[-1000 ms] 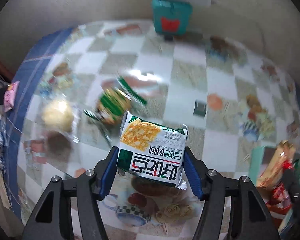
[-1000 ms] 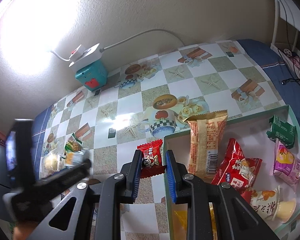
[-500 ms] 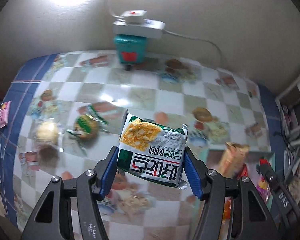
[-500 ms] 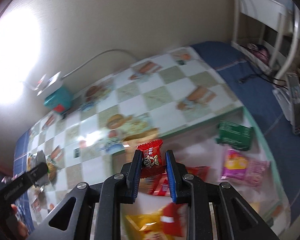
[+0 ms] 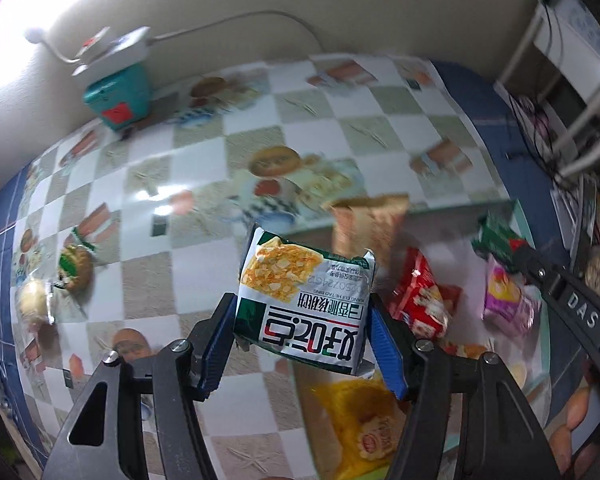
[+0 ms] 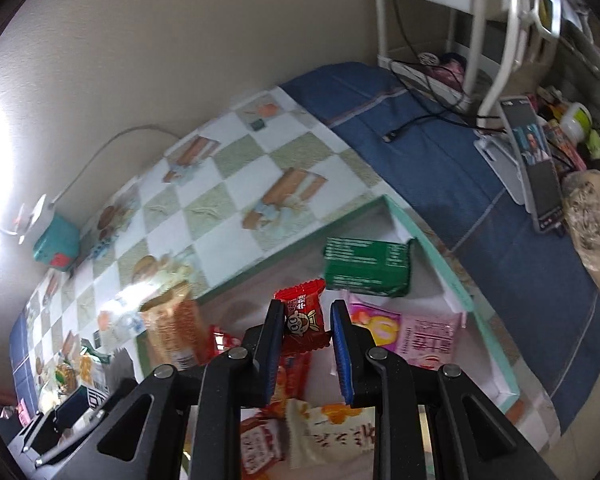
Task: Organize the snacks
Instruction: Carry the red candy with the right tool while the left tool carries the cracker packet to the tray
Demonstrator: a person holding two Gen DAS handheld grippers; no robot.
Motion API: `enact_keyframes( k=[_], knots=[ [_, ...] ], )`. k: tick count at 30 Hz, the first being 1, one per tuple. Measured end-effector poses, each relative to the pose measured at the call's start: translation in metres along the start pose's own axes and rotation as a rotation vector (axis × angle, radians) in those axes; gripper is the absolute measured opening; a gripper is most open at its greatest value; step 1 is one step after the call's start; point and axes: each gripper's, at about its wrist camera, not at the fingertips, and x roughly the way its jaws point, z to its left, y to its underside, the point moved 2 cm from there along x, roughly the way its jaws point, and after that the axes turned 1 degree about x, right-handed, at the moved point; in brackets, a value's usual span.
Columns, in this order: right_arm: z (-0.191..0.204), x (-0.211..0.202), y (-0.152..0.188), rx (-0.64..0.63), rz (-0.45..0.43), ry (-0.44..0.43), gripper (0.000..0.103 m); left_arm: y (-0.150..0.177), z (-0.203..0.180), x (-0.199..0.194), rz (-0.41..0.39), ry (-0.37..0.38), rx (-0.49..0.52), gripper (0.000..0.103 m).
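Left gripper (image 5: 302, 332) clamping cracker packet (image 5: 304, 304), right gripper (image 6: 303, 334) apparently pinching red candy (image 6: 303, 314)

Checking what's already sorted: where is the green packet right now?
In the right wrist view, the green packet lies in the far right corner of the tray, just beyond the pink packet.

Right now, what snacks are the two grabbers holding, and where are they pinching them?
The left gripper pinches the white-and-green cracker packet by its side edges. The right gripper pinches the small red candy packet across its middle.
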Motion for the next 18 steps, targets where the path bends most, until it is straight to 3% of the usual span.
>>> enact_keyframes(
  k=[7, 13, 18],
  knots=[
    [-0.014, 0.031, 0.012, 0.025, 0.124, 0.033, 0.026, 0.006, -0.009, 0.018, 0.081, 0.041, 0.009, 0.065],
    [-0.012, 0.032, 0.014, 0.028, 0.136, 0.031, 0.028, 0.010, -0.014, 0.024, 0.124, 0.067, 0.017, 0.066],
    [-0.012, 0.033, 0.014, 0.037, 0.153, 0.034, 0.063, 0.011, -0.017, 0.028, 0.145, 0.098, 0.019, 0.070]
  ],
)
